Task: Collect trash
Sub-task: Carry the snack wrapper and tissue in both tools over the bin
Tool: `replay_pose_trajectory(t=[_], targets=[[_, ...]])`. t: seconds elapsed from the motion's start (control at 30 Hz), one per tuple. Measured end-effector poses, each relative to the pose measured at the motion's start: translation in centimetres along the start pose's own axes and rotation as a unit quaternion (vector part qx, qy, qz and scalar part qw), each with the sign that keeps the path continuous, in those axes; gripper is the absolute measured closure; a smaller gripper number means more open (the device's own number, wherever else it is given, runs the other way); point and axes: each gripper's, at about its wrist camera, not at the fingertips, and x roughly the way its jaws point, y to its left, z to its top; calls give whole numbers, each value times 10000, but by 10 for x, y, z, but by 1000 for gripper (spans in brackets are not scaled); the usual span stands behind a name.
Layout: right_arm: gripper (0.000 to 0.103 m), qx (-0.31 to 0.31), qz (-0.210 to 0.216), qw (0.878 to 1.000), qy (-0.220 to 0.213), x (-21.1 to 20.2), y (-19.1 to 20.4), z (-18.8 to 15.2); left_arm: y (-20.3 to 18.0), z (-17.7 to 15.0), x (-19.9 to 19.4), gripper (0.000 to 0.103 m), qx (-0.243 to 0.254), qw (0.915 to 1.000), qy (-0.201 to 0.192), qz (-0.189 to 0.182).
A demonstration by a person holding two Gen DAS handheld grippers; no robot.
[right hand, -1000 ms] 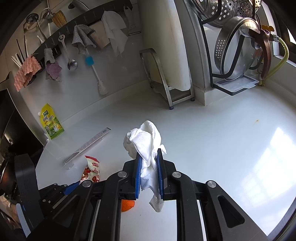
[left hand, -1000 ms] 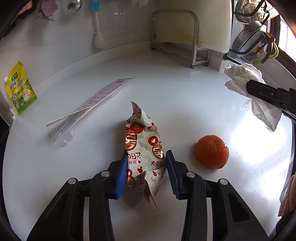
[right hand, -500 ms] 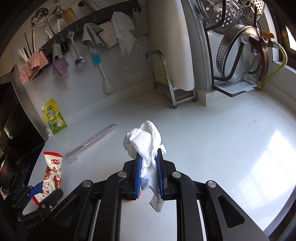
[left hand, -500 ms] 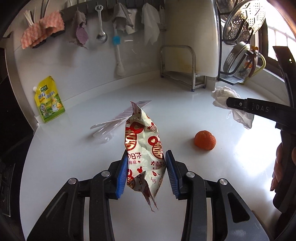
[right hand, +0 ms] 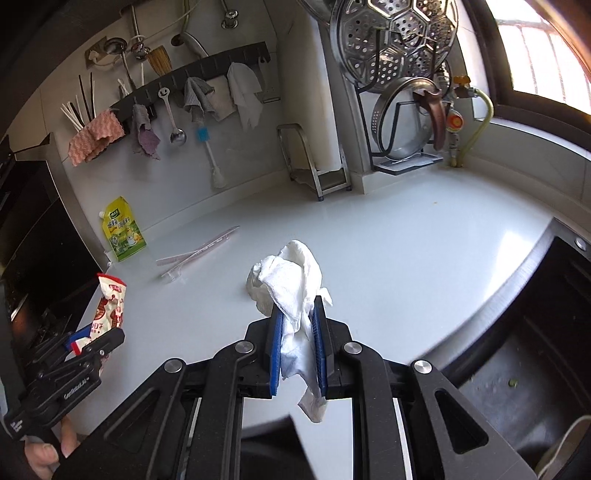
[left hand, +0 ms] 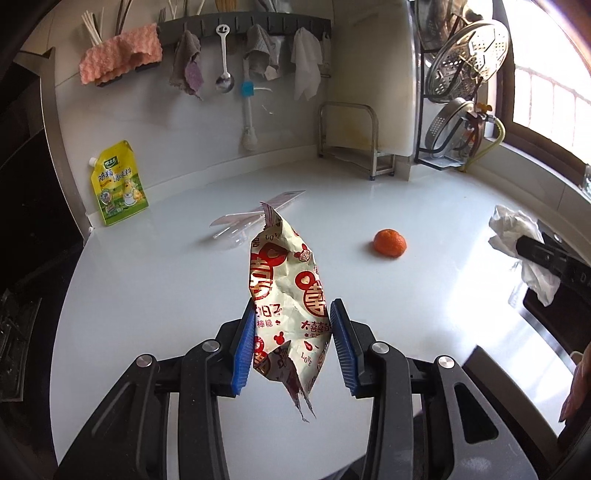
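My left gripper (left hand: 293, 314) is shut on a crumpled red-and-white snack wrapper (left hand: 286, 284) and holds it well above the white counter (left hand: 147, 295). My right gripper (right hand: 298, 314) is shut on a crumpled white tissue (right hand: 291, 280), also held above the counter. The tissue shows at the right of the left wrist view (left hand: 517, 240), and the wrapper at the left of the right wrist view (right hand: 109, 306). An orange peel (left hand: 389, 242) and a clear plastic sleeve (left hand: 255, 218) lie on the counter.
A yellow-green pouch (left hand: 118, 182) leans on the back wall. A metal stand (left hand: 351, 140) and a pot-lid rack (left hand: 454, 125) stand at the back right. Cloths and utensils hang on a wall rail (left hand: 240, 26). A dark sink (right hand: 535, 350) opens at the counter's right edge.
Both grippers have lifted up and drawn back from the counter with the wrapper and tissue in them. The peel and plastic sleeve stayed in place.
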Motion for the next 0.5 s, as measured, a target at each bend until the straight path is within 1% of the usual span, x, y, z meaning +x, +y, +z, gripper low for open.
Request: replay_pose_trajectory(t=[0.2, 0.33, 0.5], targets=[[88, 28, -168, 9998, 48, -53, 8, -49, -9, -12, -43, 65, -4, 9995, -265, -171], [88, 64, -193, 9998, 91, -78, 12, -76, -19, -29, -64, 65, 66, 9991, -302, -278], [88, 32, -195, 9996, 215, -96, 18, -108, -32, -60, -81, 65, 174, 9990, -191, -360]])
